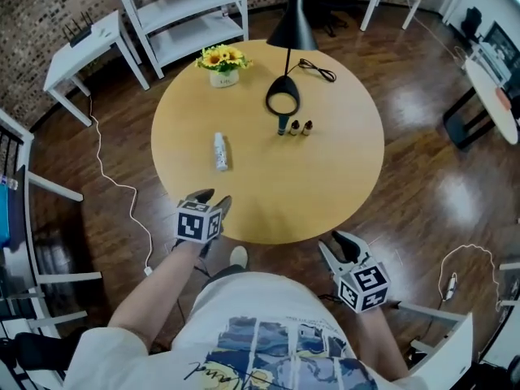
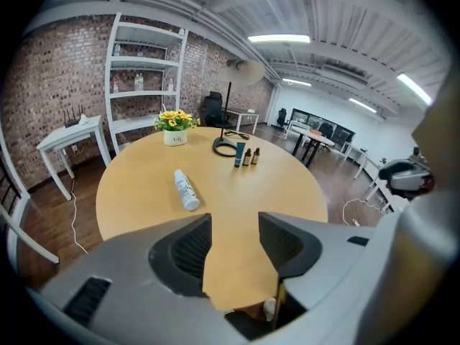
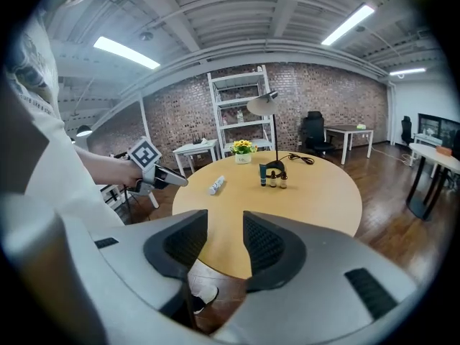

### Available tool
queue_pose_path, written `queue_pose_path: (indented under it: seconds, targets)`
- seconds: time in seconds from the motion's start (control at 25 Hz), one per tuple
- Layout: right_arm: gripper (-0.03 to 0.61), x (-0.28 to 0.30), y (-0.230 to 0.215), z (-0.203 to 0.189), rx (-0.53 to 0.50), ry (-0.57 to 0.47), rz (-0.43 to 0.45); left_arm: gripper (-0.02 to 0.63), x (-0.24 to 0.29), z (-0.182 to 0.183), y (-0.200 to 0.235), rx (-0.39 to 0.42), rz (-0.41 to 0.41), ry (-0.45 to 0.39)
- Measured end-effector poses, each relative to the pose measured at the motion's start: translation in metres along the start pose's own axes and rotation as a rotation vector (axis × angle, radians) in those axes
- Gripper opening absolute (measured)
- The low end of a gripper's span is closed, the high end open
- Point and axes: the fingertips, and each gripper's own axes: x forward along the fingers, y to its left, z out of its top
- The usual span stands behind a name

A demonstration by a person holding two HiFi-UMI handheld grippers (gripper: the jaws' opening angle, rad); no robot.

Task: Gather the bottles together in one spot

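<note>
Left claw (image 1: 213, 199) hangs over the near left edge of the round counter (image 1: 325, 177), its jaws spread wide with only bare counter top between them; it holds and touches nothing. Right claw (image 1: 335, 246) sits just off the near right edge, over the floor, jaws likewise apart and empty.

There are four bottles. One white bottle (image 1: 220, 151) lies on its side, alone, between the middle and the left edge. One dark green bottle (image 1: 282, 125) and two brown dropper bottles (image 1: 301, 127) stand upright in a close row near the middle, just beside the ring base of the one desk lamp (image 1: 283, 100). One pot of sunflowers (image 1: 223, 63) stands by the far left edge.
</note>
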Motion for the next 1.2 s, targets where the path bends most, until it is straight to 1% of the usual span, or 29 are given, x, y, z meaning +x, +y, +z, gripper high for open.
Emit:
queue_pose_path:
  seconds: [0.04,0.16,0.28,0.32,0.36,0.44,0.48,0.56,0.64,0.68,0.72,0.8,0.96,1.0,1.04,1.12,1.2]
  targets:
    - [0.19,0.005,0.002,0.004,0.007,-0.006,-0.01,0.21,0.016,0.007,0.015,-0.01,0.003,0.011]
    - [0.204,0.017,0.008,0.013,0.029,-0.005,-0.048,0.219,0.062,0.022,0.056,-0.061,0.015,0.056]
    - [0.204,0.022,0.015,0.017,0.056,0.008,-0.097,0.23,0.103,0.035,0.084,-0.061,0.032,0.099]
    - [0.204,0.024,0.018,0.017,0.065,0.011,-0.112,0.244,0.115,0.038,0.095,-0.059,0.041,0.115]
    - [0.204,0.027,0.021,0.018,0.072,0.016,-0.129,0.245,0.126,0.039,0.107,-0.059,0.06,0.138]
    - [0.204,0.033,0.024,0.018,0.078,0.026,-0.164,0.245,0.145,0.031,0.13,-0.057,0.107,0.21]
    - [0.204,0.036,0.025,0.019,0.08,0.026,-0.184,0.245,0.154,0.027,0.136,-0.051,0.112,0.238]
    - [0.204,0.038,0.025,0.024,0.091,0.016,-0.228,0.246,0.173,0.029,0.141,-0.011,0.097,0.24]
    - [0.204,0.038,0.026,0.03,0.107,0.008,-0.259,0.287,0.183,0.031,0.144,0.031,0.097,0.24]
    - [0.204,0.038,0.026,0.033,0.11,0.008,-0.264,0.287,0.186,0.029,0.144,0.046,0.101,0.257]
    - [0.204,0.038,0.026,0.035,0.108,0.012,-0.264,0.277,0.188,0.025,0.142,0.061,0.097,0.275]
    - [0.204,0.039,0.023,0.038,0.095,0.028,-0.257,0.201,0.195,0.019,0.138,0.094,0.088,0.29]
    - [0.204,0.046,0.011,0.046,0.057,0.044,-0.229,0.193,0.196,0.022,0.143,0.133,0.086,0.269]
    - [0.204,0.048,0.008,0.049,0.042,0.046,-0.217,0.192,0.193,0.022,0.144,0.135,0.081,0.26]
    - [0.204,0.05,0.005,0.053,0.026,0.048,-0.206,0.192,0.19,0.024,0.142,0.12,0.065,0.239]
    - [0.204,0.055,0.0,0.061,-0.007,0.05,-0.172,0.19,0.179,0.035,0.129,0.05,-0.015,0.166]
    - [0.196,0.063,0.001,0.07,-0.042,0.048,-0.116,0.19,0.158,0.048,0.108,-0.03,-0.144,0.082]
